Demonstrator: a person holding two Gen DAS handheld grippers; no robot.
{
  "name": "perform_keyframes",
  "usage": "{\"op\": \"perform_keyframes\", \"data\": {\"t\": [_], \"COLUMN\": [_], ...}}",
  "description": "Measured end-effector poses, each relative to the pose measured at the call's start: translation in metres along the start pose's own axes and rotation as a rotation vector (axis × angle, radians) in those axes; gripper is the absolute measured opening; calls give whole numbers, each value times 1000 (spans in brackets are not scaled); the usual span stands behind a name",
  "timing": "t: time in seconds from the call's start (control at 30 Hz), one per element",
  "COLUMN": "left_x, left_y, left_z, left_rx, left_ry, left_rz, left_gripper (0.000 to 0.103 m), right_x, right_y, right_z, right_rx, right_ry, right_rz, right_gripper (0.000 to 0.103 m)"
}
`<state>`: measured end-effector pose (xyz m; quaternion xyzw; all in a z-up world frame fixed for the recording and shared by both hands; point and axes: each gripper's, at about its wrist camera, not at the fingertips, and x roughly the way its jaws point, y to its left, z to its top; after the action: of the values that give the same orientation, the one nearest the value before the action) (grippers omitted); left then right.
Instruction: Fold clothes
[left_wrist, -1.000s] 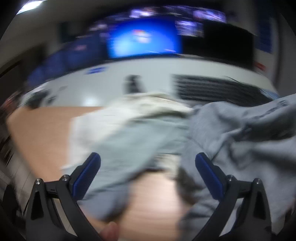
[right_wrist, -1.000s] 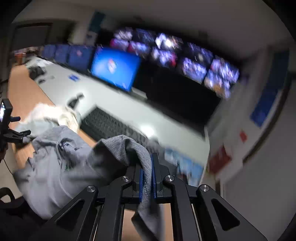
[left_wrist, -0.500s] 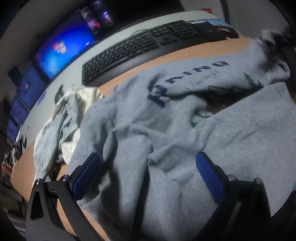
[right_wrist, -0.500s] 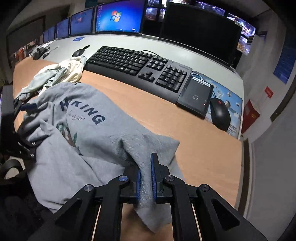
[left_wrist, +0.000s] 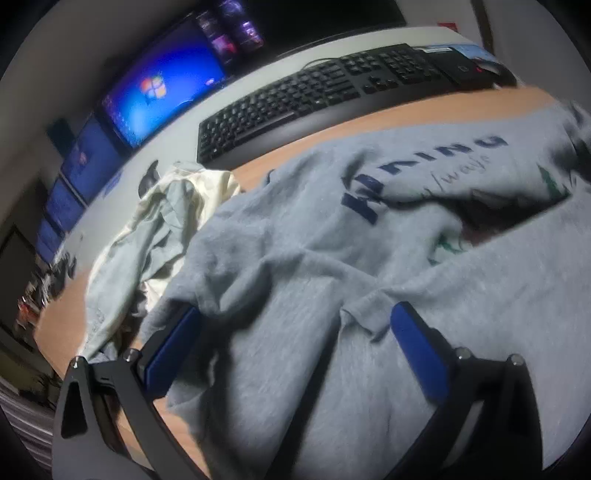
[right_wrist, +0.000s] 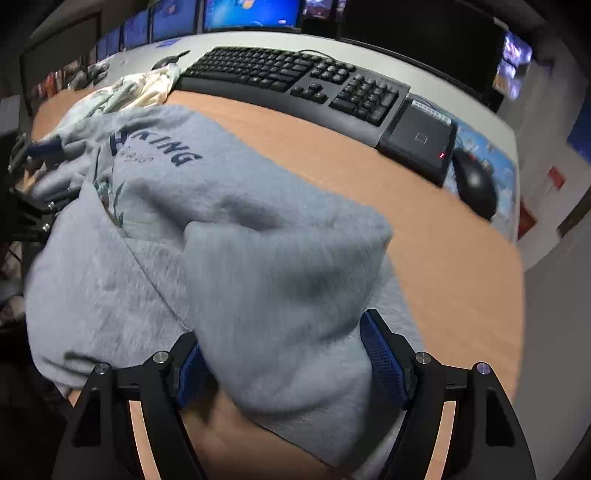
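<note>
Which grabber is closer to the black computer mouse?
The right one. The right gripper sits at the grey sweatshirt's end on the same side as the mouse. The left gripper is at the sweatshirt's far end, beside the pale clothes pile.

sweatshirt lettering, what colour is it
Dark navy blue on the grey fleece sweatshirt, clearest in the right wrist view.

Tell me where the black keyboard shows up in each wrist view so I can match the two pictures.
Left wrist view: the black keyboard runs across the upper middle, beyond the grey sweatshirt.
Right wrist view: the keyboard lies along the top centre, again behind the sweatshirt.
Shared landmark: the crumpled pale garment lies by the keyboard's left end in both views.
</note>
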<state>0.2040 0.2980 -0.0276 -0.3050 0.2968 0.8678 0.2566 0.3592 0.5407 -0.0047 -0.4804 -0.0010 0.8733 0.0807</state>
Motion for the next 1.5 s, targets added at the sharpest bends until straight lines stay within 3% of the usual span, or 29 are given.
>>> {"op": "perform_keyframes", "data": {"t": [0.13, 0.23, 0.37, 0.47, 0.8, 0.9, 0.97, 1.0, 1.07, 1.17, 1.27, 1.4, 1.5], "left_x": [7, 9, 25, 43, 129, 137, 131, 124, 105, 79, 68, 61, 43], "left_y": [14, 19, 42, 74, 226, 253, 266, 266, 254, 220, 206, 188, 153], "left_z": [-1, -2, 2, 5, 14, 14, 10, 6, -3, -14, -13, -7, -13], "left_rx": [-44, -38, -35, -32, -35, -30, -80, -99, -90, 11, -15, -65, -49], "left_ry": [-5, -39, -62, -49, 102, 162, 193, 200, 190, 142, 158, 182, 138], "left_rz": [-62, -38, 2, 89, 382, 359, 265, 209, 133, 137, 71, -56, -2], "left_gripper": [103, 103, 103, 103, 103, 102, 88, 87, 88, 90, 103, 103, 103], "right_x": [5, 10, 23, 37, 103, 114, 114, 112, 108, 97, 83, 62, 45], "right_y": [0, 14, 38, 67, 204, 235, 234, 228, 212, 185, 157, 128, 108], "right_z": [11, 24, 45, 68, 180, 199, 199, 196, 188, 168, 144, 110, 81], "right_rx": [34, 29, 26, -6, -180, -240, -240, -239, -224, -198, -163, -109, -61], "right_ry": [29, 44, 47, 48, 29, 19, 20, 23, 30, 35, 41, 43, 27], "right_rz": [22, 14, 22, 58, 236, 229, 238, 248, 257, 240, 218, 191, 163], "right_gripper": [54, 40, 39, 39, 39, 39, 37, 33, 28, 28, 28, 28, 28]}}
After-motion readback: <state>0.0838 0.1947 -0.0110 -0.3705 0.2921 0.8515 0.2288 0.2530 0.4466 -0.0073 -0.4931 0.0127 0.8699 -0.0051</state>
